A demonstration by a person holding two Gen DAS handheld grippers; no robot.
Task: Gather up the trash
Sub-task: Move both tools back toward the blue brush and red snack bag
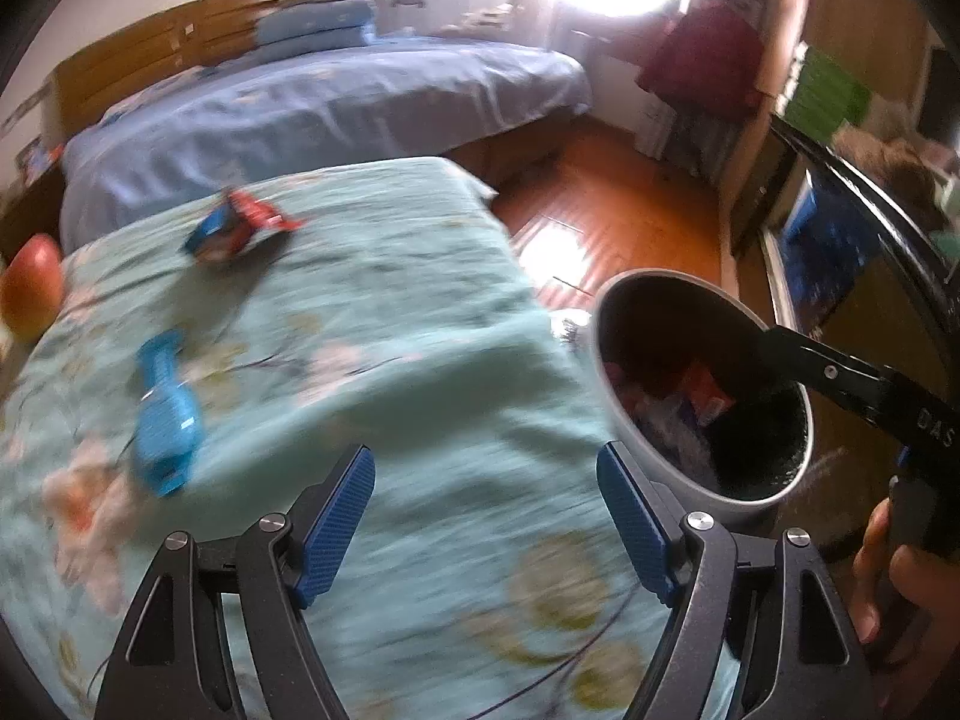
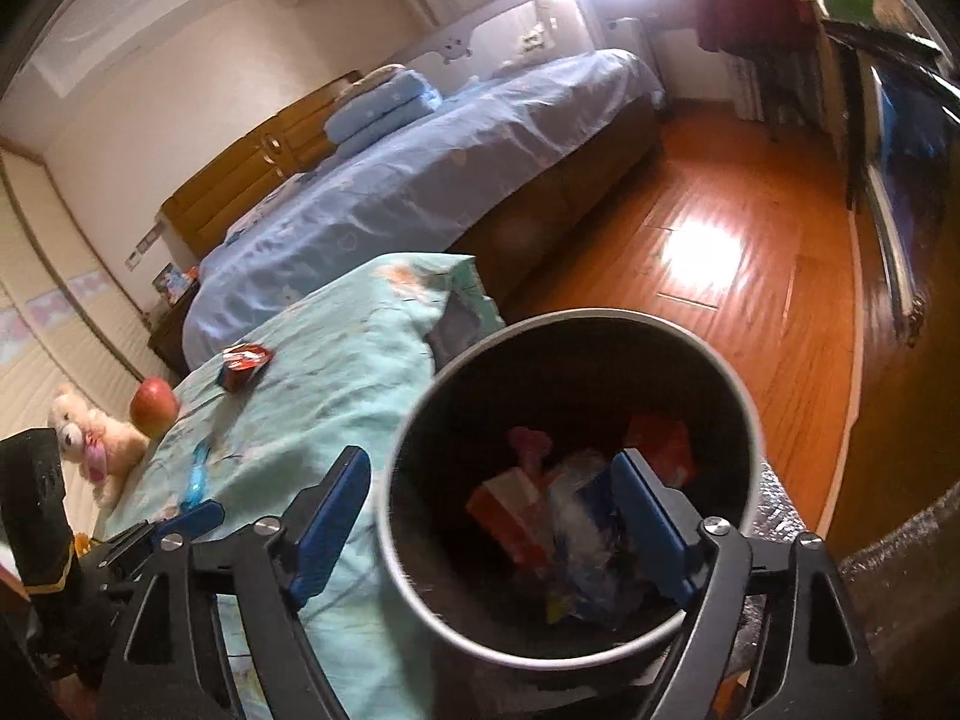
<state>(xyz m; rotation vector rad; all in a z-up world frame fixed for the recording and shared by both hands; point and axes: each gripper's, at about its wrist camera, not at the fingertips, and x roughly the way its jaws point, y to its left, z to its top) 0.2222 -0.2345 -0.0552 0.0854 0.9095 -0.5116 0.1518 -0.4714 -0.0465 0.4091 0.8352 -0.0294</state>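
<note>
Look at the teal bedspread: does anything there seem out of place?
Yes. Two wrappers still litter the bedspread: a red and blue one further back and a blue one nearer, both outside the bin, which already holds trash. An apple also sits on the cover's far edge, odd for a bed.

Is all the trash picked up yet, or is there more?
Some is done: wrappers already lie in the bin. Both the left gripper and the right gripper are open and empty. Left: a blue wrapper and a red-and-blue wrapper on the bedspread.
</note>
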